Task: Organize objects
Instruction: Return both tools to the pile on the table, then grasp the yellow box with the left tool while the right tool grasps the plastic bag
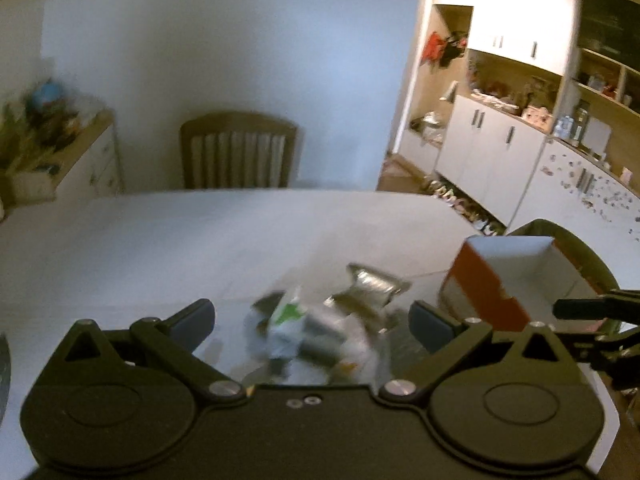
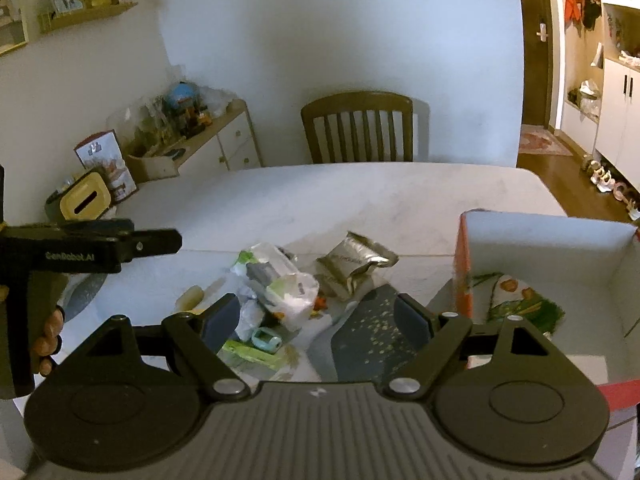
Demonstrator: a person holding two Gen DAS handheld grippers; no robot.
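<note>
Hovering over the surface [image 2: 360,200], we keep the red-sided box [image 2: 540,248] at three o'clock. The clutter pile [image 2: 280,292] sits at twelve, the silver pouch [image 2: 352,260] at one. Both the left gripper [image 1: 312,320] and right gripper [image 2: 316,316] have jaws released, holding nothing; we should single out one item before closing.

left wrist: low, near table [image 1: 160,240] | right wrist: higher | shared: chair [image 2: 357,128]

Packets [image 2: 280,284] heaped on the table [image 2: 360,196], box [image 2: 544,248] to their right
</note>
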